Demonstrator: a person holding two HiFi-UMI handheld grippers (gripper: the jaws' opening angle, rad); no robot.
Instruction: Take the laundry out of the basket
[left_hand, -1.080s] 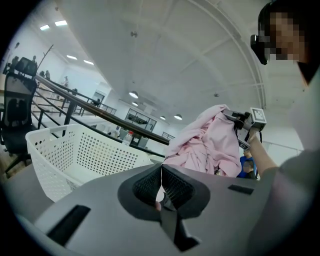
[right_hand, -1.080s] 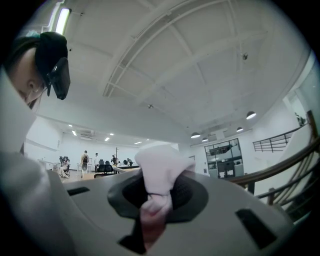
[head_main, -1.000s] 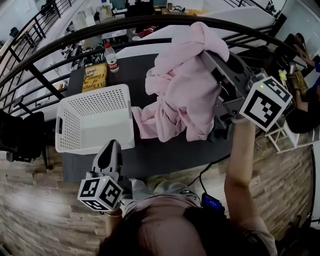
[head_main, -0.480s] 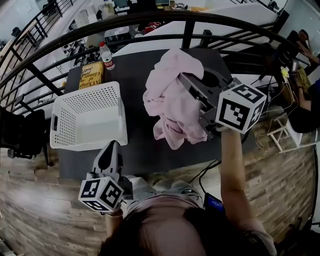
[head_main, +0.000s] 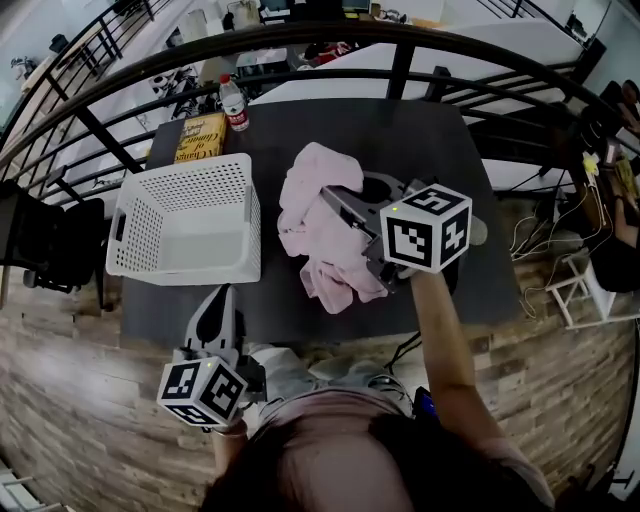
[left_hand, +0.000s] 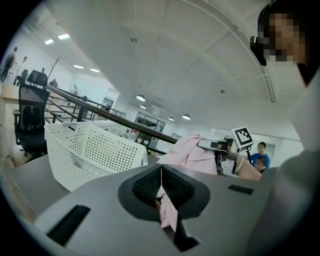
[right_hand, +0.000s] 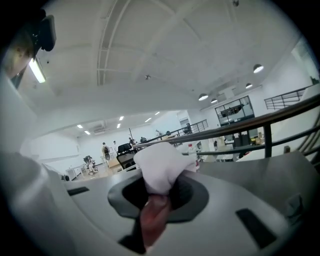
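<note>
Dark tabletop (head_main: 420, 140); right jaws on laundry (head_main: 312, 200)

Right gripper (head_main: 334, 199) lowered pink garment (head_main: 308, 222) onto table (head_main: 425, 130).

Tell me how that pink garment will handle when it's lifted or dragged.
Probably floppy: the pink garment lies in bunched folds on the table and drapes over the right gripper. Likely light for its bulk: the fabric looks thin, with only a small pinch between the shut jaws. Pushed, it would probably crumple, not slide.
</note>
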